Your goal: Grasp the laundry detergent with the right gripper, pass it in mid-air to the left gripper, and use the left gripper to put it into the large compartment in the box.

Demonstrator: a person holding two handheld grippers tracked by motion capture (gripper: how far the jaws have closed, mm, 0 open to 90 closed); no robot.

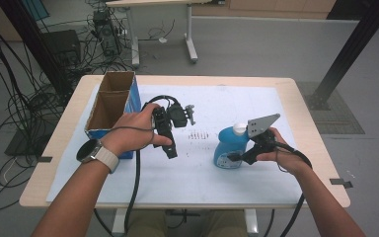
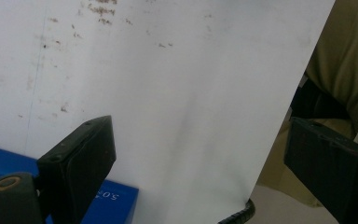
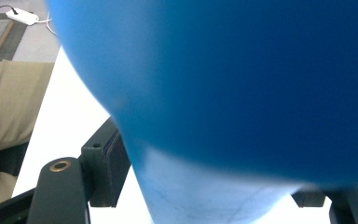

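Gripping a blue bottle (image 1: pixel 230 147) low on its body, the right gripper (image 1: pixel 237 157) has its jaws partly closed with the pads pressed on either side; the bottle stands upright on the white sheet (image 1: pixel 237 106), right of the table's middle. The right gripper view puts the blue body (image 3: pixel 233 79) right against the lens, narrowing to pale blue between the jaws, something the high view cannot resolve. The left gripper (image 1: pixel 171 150) hangs wide open over bare sheet with nothing between its jaws; its own view adds the sheet's near edge and a corner of the blue cardboard box (image 2: pixel 100 203). From above, that box (image 1: pixel 109 106) stands at the sheet's left edge, just beside the left hand (image 1: pixel 131 132). Bare sheet lies between the grippers.
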